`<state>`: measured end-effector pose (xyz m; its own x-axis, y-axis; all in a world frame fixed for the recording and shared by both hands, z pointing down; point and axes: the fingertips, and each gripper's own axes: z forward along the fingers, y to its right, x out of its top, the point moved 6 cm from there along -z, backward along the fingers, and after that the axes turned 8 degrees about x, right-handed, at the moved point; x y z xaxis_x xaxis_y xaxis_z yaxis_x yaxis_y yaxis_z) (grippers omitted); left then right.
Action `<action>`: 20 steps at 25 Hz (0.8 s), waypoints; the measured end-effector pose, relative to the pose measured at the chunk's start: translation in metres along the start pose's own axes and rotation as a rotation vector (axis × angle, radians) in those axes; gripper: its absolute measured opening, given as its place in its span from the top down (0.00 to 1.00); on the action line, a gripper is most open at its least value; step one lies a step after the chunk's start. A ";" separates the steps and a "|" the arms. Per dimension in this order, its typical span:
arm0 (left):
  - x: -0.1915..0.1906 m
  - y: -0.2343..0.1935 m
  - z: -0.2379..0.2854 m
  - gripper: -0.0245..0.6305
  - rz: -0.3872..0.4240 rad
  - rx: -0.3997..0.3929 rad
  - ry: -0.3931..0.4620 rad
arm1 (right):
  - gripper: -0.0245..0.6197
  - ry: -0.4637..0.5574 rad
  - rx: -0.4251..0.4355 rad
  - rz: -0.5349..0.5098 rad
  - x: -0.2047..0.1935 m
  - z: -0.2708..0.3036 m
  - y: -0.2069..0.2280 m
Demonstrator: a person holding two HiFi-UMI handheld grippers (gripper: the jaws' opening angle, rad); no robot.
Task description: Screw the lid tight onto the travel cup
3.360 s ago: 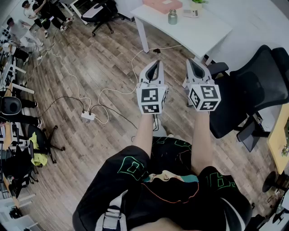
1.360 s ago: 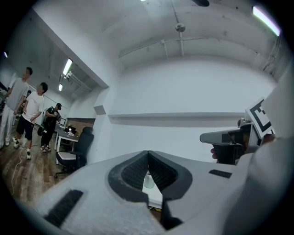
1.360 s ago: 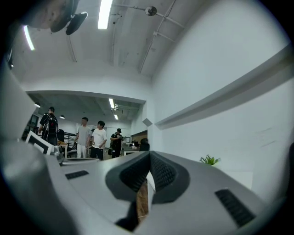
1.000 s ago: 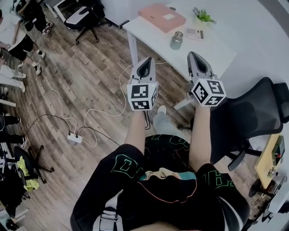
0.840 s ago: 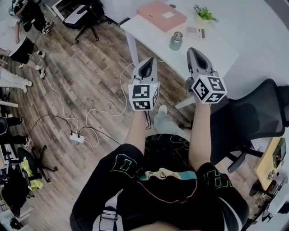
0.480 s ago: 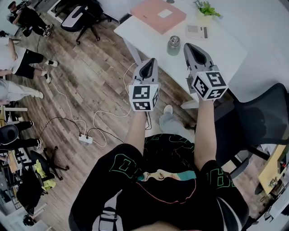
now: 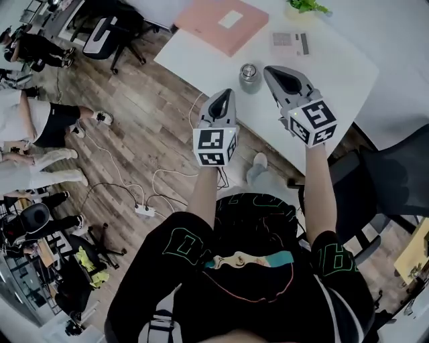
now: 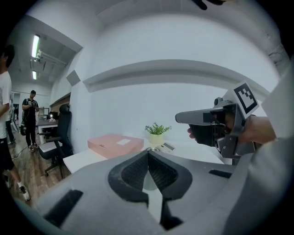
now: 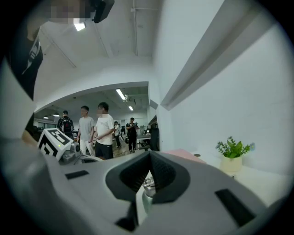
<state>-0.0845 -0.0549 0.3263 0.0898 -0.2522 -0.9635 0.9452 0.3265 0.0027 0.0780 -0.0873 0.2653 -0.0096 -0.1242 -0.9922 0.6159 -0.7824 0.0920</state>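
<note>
White table [image 7: 201, 57] is now reached: the left gripper [image 7: 226, 95] and right gripper [image 7: 269, 70], both closed and empty, have come forward to it. The travel cup [image 7: 249, 76] stands just ahead between their fingertips, so gripping can begin. Farther away, the pink box [image 7: 218, 20] has a label too small to read.

The small silvery metal travel cup [image 7: 249, 76] stands on the white desk [image 7: 335, 67] just ahead of the left gripper [image 7: 223, 98] and just left of the right gripper [image 7: 273, 74], filling the gap between their tips. Beyond the cup, ahead and to the left, a flat pink cardboard box [image 7: 221, 21] blocks the way. Ahead of the right gripper, open desk runs to a small grey card [image 7: 290, 41] and a green potted plant [image 7: 308, 5]. A black office chair [image 7: 395, 181] stands behind it to the right.
</note>
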 end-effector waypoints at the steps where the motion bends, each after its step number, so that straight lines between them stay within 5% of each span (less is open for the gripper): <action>1: -0.003 0.001 0.006 0.95 0.001 -0.003 -0.008 | 0.95 -0.007 0.010 -0.004 -0.004 0.003 0.006; 10: -0.032 0.015 0.012 0.94 0.006 -0.055 -0.075 | 0.93 -0.091 0.140 -0.040 -0.039 0.008 0.011; 20: -0.074 0.013 0.056 0.62 0.043 -0.195 -0.188 | 0.70 -0.235 0.259 -0.097 -0.072 0.024 0.016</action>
<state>-0.0610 -0.0834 0.4124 0.2023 -0.3928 -0.8971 0.8625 0.5054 -0.0267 0.0703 -0.1056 0.3400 -0.2581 -0.1551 -0.9536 0.3834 -0.9224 0.0462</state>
